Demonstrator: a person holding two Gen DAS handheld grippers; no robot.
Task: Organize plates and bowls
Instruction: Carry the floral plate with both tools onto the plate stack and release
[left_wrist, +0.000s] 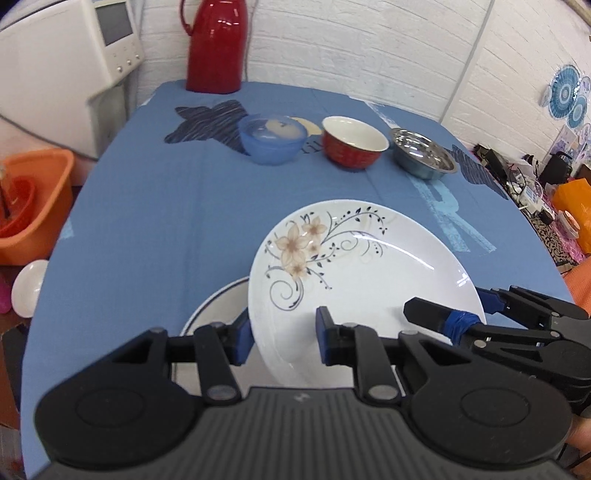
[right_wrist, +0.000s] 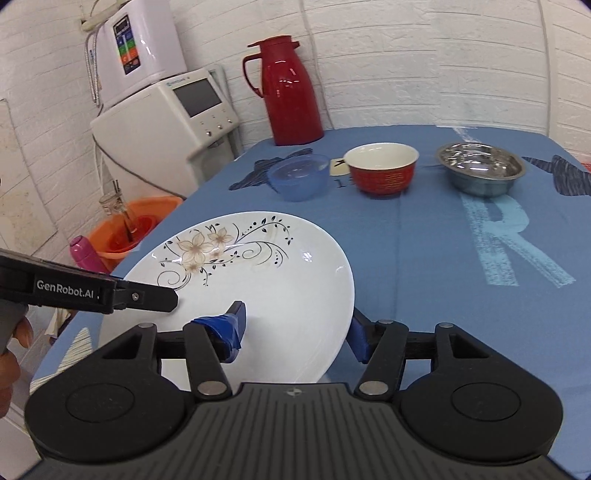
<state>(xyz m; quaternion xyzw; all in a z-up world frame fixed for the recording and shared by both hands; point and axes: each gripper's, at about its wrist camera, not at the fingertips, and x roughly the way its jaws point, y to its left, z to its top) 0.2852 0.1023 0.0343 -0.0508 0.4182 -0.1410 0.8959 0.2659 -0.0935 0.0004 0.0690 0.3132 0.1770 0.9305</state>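
A white floral plate (left_wrist: 369, 266) (right_wrist: 280, 280) is held tilted above the blue tablecloth, over a white dark-rimmed plate (left_wrist: 210, 314). My left gripper (left_wrist: 284, 334) clamps its near-left rim, one pad under the edge and one on the inner face. My right gripper (right_wrist: 297, 330) holds the opposite rim the same way. It enters the left wrist view from the right (left_wrist: 476, 310). The left gripper's finger (right_wrist: 159, 297) shows on the plate's left edge in the right wrist view. Further back stand a blue plastic bowl (left_wrist: 273, 138) (right_wrist: 299, 177), a red bowl (left_wrist: 352, 142) (right_wrist: 382, 168) and a steel bowl (left_wrist: 423, 155) (right_wrist: 480, 168).
A red thermos jug (left_wrist: 216, 44) (right_wrist: 291, 92) stands at the table's far edge. An orange tub (left_wrist: 33, 206) (right_wrist: 129, 232) and a white appliance (right_wrist: 166, 122) sit off the left side. Clutter (left_wrist: 535, 192) lies beyond the right edge.
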